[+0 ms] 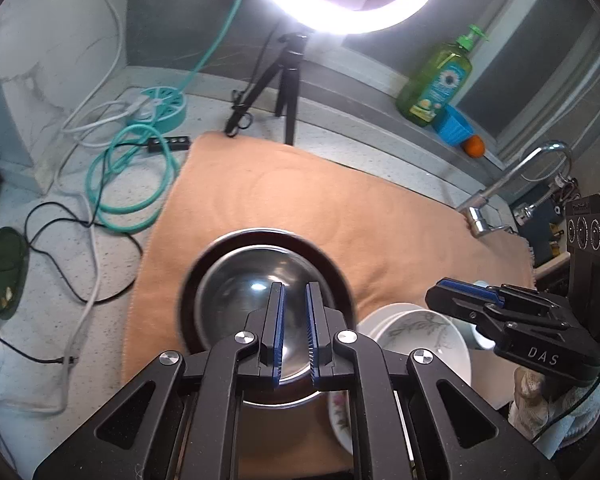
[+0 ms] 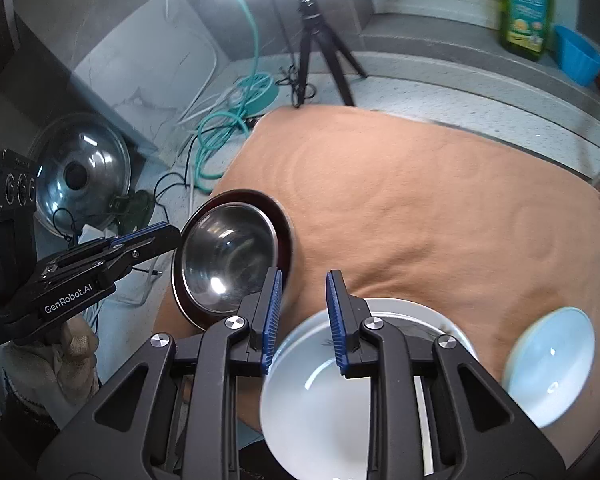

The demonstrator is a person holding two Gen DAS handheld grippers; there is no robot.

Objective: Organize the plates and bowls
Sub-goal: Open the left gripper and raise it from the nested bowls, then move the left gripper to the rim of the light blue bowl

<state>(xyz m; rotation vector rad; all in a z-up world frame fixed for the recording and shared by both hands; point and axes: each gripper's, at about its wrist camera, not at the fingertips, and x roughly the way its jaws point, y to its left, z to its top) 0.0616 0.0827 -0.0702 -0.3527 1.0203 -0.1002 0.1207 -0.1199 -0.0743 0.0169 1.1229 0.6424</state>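
The left gripper (image 1: 296,300) fingers pinch the rim of the round stainless-steel bowl (image 2: 224,256) above the orange towel (image 2: 420,208), while the right gripper (image 2: 302,292) fingers stand slightly spread, gripping nothing, over the white ceramic bowl (image 2: 316,412).

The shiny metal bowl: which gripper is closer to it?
Left. The left gripper is clamped on the metal bowl's rim; the right gripper is beside it, over a white bowl.
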